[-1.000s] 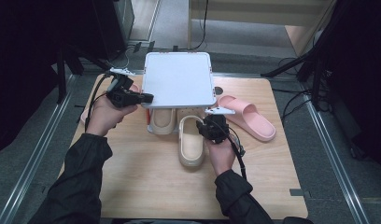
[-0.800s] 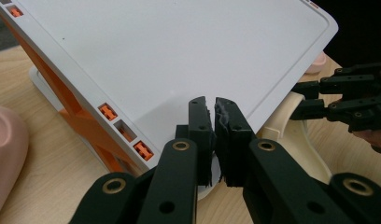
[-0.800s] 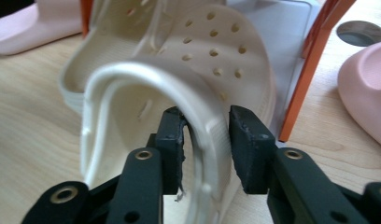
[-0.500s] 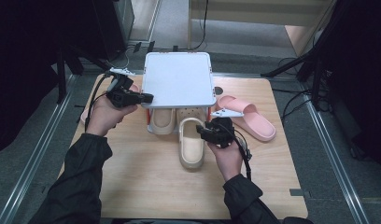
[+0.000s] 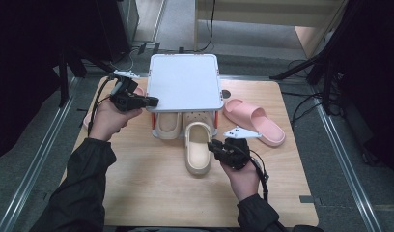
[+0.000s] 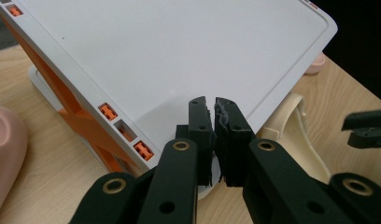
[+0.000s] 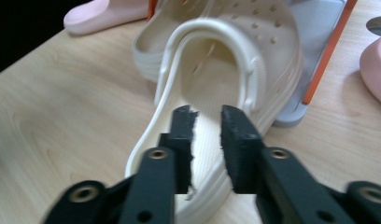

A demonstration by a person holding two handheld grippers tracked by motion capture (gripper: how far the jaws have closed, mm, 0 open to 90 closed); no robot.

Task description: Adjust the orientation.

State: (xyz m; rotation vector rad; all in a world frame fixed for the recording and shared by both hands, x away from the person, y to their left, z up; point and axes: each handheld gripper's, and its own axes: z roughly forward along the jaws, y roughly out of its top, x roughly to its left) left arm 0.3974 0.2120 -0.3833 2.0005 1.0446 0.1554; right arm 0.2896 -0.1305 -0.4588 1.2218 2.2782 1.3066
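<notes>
High view: the table is being taken up by a white rack, with a cream clog lying half under its front edge. The rack's left edge is being pinched by the left gripper. The right gripper, its jaws just narrowed with nothing clamped, is being held beside the clog's heel.

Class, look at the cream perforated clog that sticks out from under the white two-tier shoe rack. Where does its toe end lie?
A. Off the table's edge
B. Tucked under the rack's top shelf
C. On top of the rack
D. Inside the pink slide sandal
B: the cream perforated clog has its toe under the white two-tier shoe rack; its heel points out toward the person.
</notes>
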